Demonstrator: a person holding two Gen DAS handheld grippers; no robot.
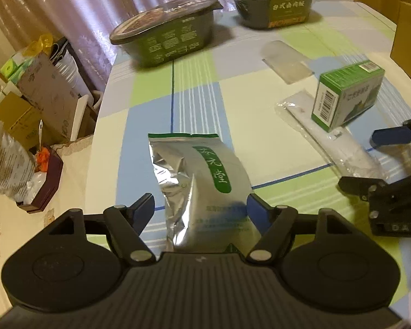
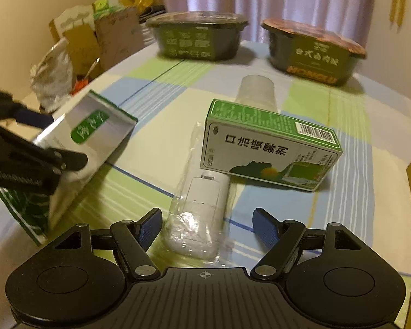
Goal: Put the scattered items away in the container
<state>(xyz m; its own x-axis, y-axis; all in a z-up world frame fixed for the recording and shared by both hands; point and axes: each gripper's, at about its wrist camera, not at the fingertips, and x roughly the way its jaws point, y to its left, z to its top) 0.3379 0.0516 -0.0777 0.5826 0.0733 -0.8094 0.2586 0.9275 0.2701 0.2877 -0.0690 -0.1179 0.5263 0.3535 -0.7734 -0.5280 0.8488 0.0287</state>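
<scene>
Left claw (image 1: 200,208) clamped on foil pouch (image 1: 202,181), right claw (image 2: 205,223) wide open above checked tablecloth (image 1: 194,93).

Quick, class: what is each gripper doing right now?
Left gripper: shut on the foil pouch.
Right gripper: open, holding nothing.

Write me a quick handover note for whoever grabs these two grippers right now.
Left gripper: shut on the silver tea pouch, lifted and tilted above the table.
Right gripper: open, around the plastic-wrapped white item, not gripping yet.
Green box lies on the far end of that item; clear plastic cup lies on its side behind the box. Two lidded food bowls stand at the far edge.
Done: nothing visibly stowed. Left: pouch, wrapped item, box, cup. Container can't be identified in these views.
</scene>
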